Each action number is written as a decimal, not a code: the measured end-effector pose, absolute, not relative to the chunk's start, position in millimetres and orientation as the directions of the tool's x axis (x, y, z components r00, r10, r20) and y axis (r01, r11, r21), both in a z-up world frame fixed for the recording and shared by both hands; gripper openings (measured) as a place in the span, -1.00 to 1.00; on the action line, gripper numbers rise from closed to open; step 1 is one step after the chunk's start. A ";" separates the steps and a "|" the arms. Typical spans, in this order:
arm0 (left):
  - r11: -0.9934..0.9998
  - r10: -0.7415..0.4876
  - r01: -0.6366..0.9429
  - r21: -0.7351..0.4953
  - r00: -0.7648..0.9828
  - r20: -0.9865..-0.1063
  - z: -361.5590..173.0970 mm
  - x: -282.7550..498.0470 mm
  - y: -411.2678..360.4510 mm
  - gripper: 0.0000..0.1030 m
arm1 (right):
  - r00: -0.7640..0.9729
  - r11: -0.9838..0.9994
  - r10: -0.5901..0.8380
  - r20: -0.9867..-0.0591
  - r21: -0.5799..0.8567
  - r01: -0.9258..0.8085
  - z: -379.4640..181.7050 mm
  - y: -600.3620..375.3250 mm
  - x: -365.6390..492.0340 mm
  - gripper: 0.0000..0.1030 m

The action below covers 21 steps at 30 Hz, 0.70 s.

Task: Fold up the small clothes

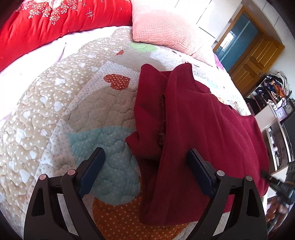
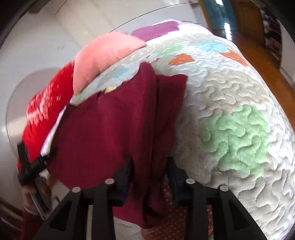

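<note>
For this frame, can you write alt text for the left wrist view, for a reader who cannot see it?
A dark red garment, partly folded, lies on a quilted bedspread with polka-dot heart patches. The open left gripper hovers at its near edge, one finger over the cloth, the other over the quilt. A pink pillow and red floral duvet sit beyond.

I look over a bed covered with a quilted bedspread (image 1: 60, 114), beige and white with dotted hearts in blue, orange, red and green. At its far end I see a red floral duvet (image 1: 46, 20) and beside it a pink ribbed pillow (image 1: 162, 27). Behind them the wall (image 1: 208, 14) is white and bright with daylight. To the right stands a wooden door (image 1: 256, 57), and next to it open shelves (image 1: 272, 92) full of small things. The floor (image 2: 258, 55) is brown wood.
</note>
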State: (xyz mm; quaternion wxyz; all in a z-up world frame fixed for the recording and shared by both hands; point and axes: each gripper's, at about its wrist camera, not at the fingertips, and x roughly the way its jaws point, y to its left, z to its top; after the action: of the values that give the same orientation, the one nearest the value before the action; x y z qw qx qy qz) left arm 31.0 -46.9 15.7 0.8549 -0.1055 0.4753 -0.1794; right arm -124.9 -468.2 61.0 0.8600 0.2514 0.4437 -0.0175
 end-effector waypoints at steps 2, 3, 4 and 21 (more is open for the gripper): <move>0.912 -0.410 0.212 -0.351 0.495 -0.766 13.7 28.7 -46.0 0.76 | 0.649 0.890 0.105 -0.753 0.363 0.277 83.8 -466.9 -127.2 -0.13; 0.911 -0.412 0.211 -0.354 0.503 -0.760 12.7 27.7 -45.4 0.77 | 0.684 0.908 0.054 -0.728 0.321 0.269 101.7 -460.5 -126.9 -0.06; 0.910 -0.413 0.209 -0.358 0.512 -0.753 11.4 26.7 -44.9 0.78 | 0.704 0.918 0.041 -0.709 0.305 0.254 113.7 -454.3 -125.2 -0.02; 0.866 -0.489 0.209 -0.455 0.544 -0.682 8.1 18.6 -31.0 0.78 | 0.367 0.928 0.370 -0.854 0.318 -0.195 70.3 -200.5 110.6 0.35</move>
State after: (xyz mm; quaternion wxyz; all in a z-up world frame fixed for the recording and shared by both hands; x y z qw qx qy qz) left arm 18.6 -31.0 8.1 0.8636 -0.1621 0.4326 -0.2020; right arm 110.6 -200.5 70.3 0.8226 0.0816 0.5359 0.1715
